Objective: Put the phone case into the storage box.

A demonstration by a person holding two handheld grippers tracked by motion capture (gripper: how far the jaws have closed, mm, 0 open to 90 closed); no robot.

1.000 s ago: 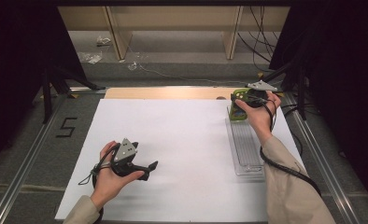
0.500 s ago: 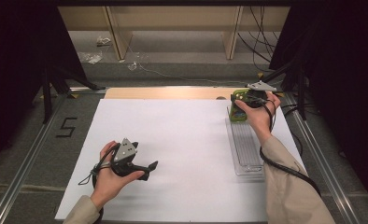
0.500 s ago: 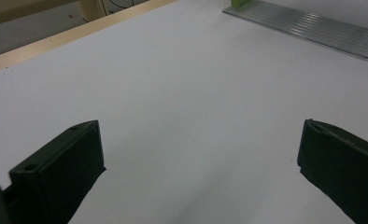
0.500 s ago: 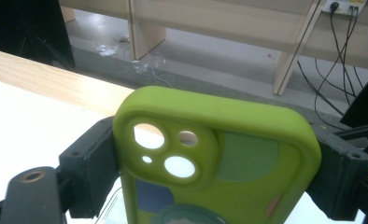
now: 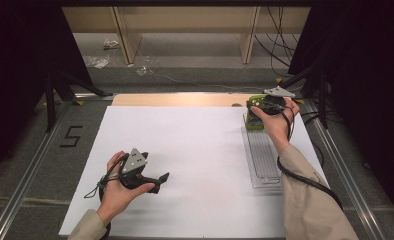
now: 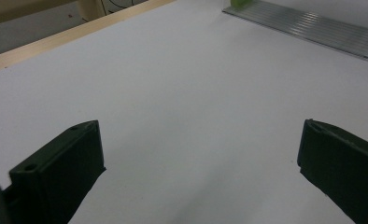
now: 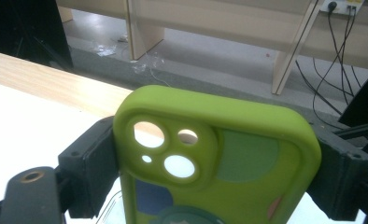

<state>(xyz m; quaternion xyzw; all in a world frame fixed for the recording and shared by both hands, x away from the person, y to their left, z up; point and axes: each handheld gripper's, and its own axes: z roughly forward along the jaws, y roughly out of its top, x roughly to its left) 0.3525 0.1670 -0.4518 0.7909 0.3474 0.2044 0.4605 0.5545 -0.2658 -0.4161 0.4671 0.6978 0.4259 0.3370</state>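
A lime-green phone case [image 7: 219,158] with camera cut-outs stands upright between the jaws of my right gripper [image 7: 217,163], which press on its two sides. In the high view the same green case [image 5: 257,107] is at the far end of a clear ribbed tray [image 5: 265,162] on the right of the white sheet, with my right gripper [image 5: 265,107] around it. My left gripper [image 5: 161,181] rests low over the near-left part of the sheet, its jaws wide apart with nothing between them; in the left gripper view its gripper [image 6: 201,154] looks across bare white paper.
A white sheet [image 5: 195,160] covers the table, with a wooden strip [image 5: 175,100] along its far edge. The tray [image 6: 308,28] lies far off in the left gripper view. Cables [image 5: 280,30] and shelf legs stand beyond the table. A "5" mark [image 5: 71,136] is at left.
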